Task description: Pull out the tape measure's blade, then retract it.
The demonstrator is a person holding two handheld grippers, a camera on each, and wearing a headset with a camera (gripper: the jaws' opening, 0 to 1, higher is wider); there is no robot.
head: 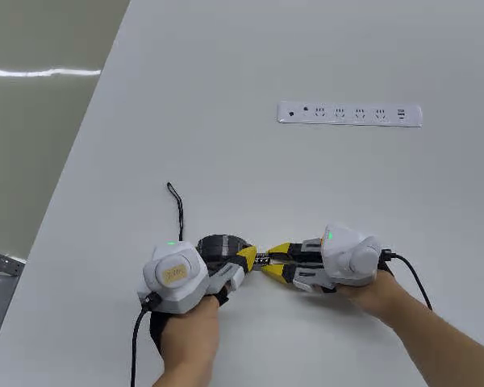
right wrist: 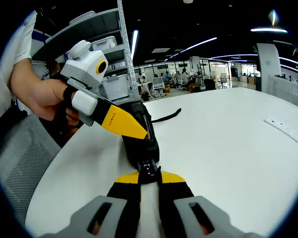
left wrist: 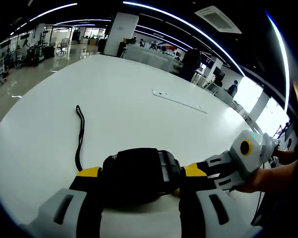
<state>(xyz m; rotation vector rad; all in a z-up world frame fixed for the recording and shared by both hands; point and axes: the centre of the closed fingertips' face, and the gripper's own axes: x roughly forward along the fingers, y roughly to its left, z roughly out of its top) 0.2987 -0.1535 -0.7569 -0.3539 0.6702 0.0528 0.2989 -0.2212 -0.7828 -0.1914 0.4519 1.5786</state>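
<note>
While the tape measure [head: 222,246] sits clamped, a power strip [head: 349,114] lies beyond.

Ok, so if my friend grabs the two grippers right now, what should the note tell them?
Left gripper: shut on the tape measure, with a jaw on each side of its black case.
Right gripper: shut on the blade tip, right at the case's mouth.
The strap lies loose on the table beyond the case.
Done: both grips are set, but the blade is hardly out yet.
Left: pull the blade out, then let it slide back in.
</note>
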